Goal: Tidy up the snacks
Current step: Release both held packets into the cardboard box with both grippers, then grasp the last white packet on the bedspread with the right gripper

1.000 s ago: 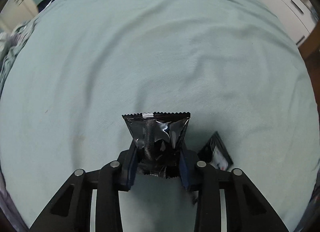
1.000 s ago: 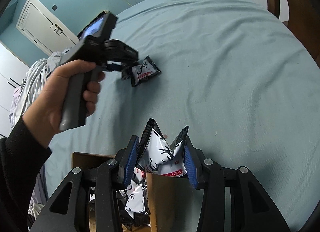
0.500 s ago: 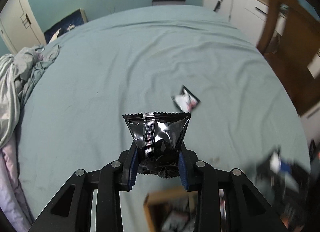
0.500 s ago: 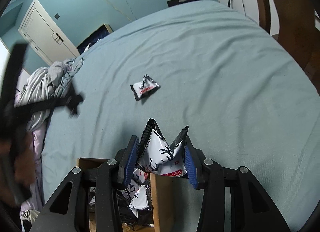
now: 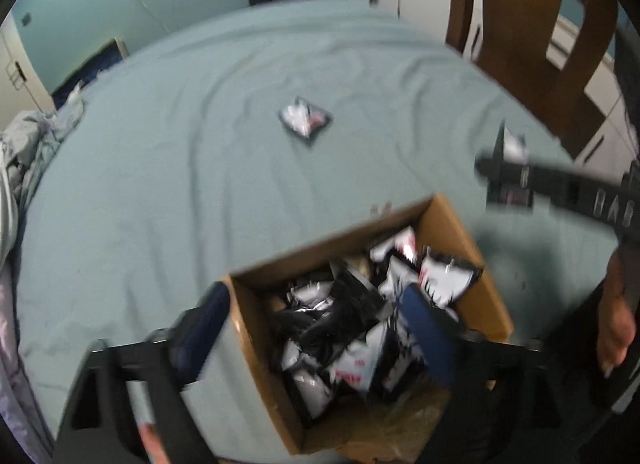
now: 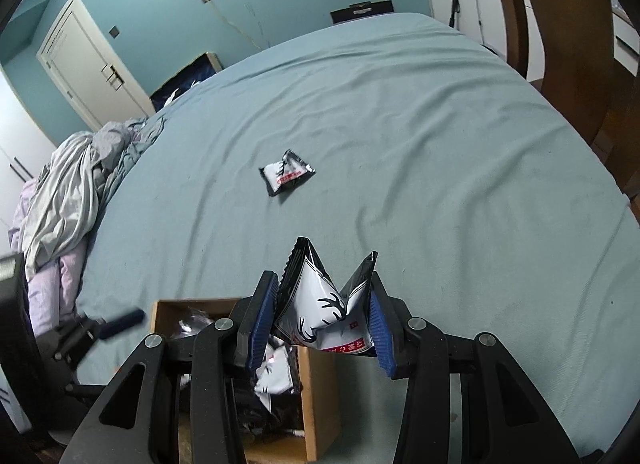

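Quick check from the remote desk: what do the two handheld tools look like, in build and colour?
Both match: the right tool and left tool have black plastic linkage arms with triangular cut-outs and silver pivot bolts, and ribbed blue pads on the fingers. No cables show. The right tool's black body carries blurred pale markings I can't read.

A wide bed (image 6: 440, 152) under a wrinkled teal sheet carries one black-and-white foil snack packet (image 6: 287, 173) near its middle. A crumpled grey and lilac heap of bedding (image 6: 68, 192) lies at one edge.
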The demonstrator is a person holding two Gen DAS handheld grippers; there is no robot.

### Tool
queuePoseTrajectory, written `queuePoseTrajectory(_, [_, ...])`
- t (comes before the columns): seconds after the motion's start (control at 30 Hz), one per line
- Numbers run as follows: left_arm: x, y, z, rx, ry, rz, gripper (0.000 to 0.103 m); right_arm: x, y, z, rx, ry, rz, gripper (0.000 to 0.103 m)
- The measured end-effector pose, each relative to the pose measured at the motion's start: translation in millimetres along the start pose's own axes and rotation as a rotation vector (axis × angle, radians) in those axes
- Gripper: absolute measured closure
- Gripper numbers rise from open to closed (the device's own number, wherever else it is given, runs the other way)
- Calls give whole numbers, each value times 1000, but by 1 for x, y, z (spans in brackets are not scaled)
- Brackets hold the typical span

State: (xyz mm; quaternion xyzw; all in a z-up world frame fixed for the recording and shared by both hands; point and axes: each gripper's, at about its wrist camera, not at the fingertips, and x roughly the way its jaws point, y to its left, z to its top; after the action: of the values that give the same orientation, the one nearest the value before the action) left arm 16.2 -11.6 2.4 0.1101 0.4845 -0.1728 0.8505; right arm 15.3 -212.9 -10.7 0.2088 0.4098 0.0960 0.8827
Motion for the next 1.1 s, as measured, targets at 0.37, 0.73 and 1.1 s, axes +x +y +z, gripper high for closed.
queuePoseTrajectory(0.37, [-11, 36, -1, -145, -47, 102, 3, -15, 17, -17, -86, -4, 64, 61])
queuePoseTrajectory(0.73, [-9, 53, -3, -222, -34, 116, 4, -17, 32, -28, -179, 6, 134, 55])
queuePoseTrajectory(1.1, [-7, 34, -1, -128, -35, 179, 3, -16, 34, -28, -138, -62, 44, 29])
